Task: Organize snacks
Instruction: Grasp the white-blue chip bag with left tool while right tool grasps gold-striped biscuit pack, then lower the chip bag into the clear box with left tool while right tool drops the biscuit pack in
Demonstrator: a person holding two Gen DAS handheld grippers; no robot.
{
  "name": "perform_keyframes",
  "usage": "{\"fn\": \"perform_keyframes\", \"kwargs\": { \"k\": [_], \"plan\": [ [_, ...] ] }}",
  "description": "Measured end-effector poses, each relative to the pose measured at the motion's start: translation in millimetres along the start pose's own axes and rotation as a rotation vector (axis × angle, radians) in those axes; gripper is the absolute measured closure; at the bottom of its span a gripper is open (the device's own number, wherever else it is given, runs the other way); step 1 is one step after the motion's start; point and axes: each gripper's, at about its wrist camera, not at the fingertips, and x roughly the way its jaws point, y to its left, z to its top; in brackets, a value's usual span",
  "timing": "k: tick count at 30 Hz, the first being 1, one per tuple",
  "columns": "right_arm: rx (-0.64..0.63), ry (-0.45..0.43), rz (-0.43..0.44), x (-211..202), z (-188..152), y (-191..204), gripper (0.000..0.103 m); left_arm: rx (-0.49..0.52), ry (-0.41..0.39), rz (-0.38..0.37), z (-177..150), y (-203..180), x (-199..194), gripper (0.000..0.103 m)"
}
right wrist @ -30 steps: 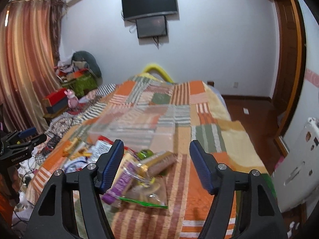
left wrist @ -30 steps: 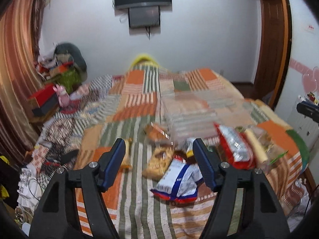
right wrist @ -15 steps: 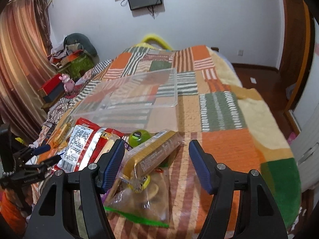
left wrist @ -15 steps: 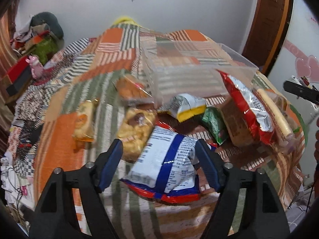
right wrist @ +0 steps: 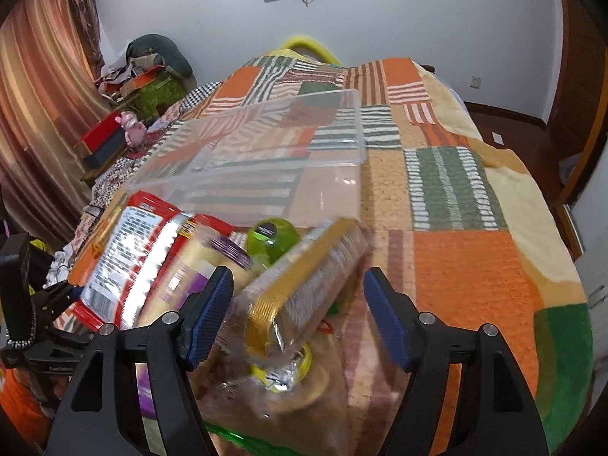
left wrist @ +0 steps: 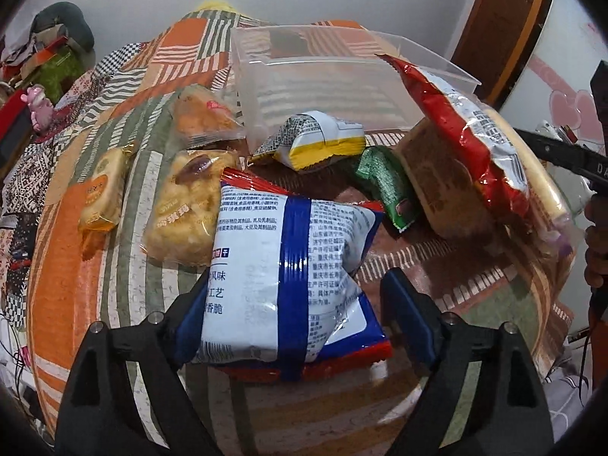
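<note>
The left gripper (left wrist: 292, 319) is standing open around the blue-and-white bag (left wrist: 288, 262), whose long axis is running straight ahead between the jaws. The right gripper (right wrist: 294, 317) is gaping likewise around the gold-edged pack (right wrist: 304, 285), which is slanting up-right. The clear bin (right wrist: 273, 152) is waiting empty just beyond both, on the quilt (right wrist: 467, 266).

Both grippers dropped and closed in on the snack pile since 1 s ago. Left gripper (left wrist: 296, 319): the blue-and-white bag (left wrist: 288, 262) was well ahead of the jaws, now sits between them, jaws wide, left pad at the bag's edge, right pad apart. Right gripper (right wrist: 298, 319): the gold-edged clear pack (right wrist: 304, 296) was ahead of the jaws, now lies between them, untouched on the right side. Clear bin (right wrist: 266, 159) was far ahead, now just beyond the fingertips.
</note>
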Motion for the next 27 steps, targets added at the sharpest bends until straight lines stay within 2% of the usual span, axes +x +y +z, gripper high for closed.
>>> {"fn": "perform_keyframes", "kwargs": {
  "k": [2,6,9,15,17,19,27],
  "plan": [
    [0.012,-0.001,-0.024,-4.4,-3.3,-7.0,0.035,-0.015,-0.008,-0.003,-0.2,0.5,-0.9,0.017],
    [0.051,-0.007,-0.047,-12.8,-3.1,-21.9,0.037,-0.049,-0.012,-0.013,0.6,2.4,-1.1,0.028],
    [0.048,0.001,-0.040,-11.6,-0.3,-23.8,0.042,-0.062,-0.014,-0.020,1.5,6.1,0.2,0.032],
    [-0.026,0.054,-0.031,14.8,8.3,-14.9,0.054,-0.067,-0.023,-0.021,2.5,9.5,0.4,0.034],
    [-0.037,0.078,-0.022,25.1,9.2,-13.8,0.061,-0.061,-0.029,-0.017,2.6,9.6,-0.3,0.036],
    [-0.036,0.073,-0.024,26.7,8.3,-13.6,0.065,-0.055,-0.032,-0.009,3.1,10.0,-1.3,0.038],
    [0.005,0.039,-0.024,5.4,1.4,-19.3,0.066,-0.055,-0.061,0.027,4.7,5.4,-17.1,0.039]
  ]
}}
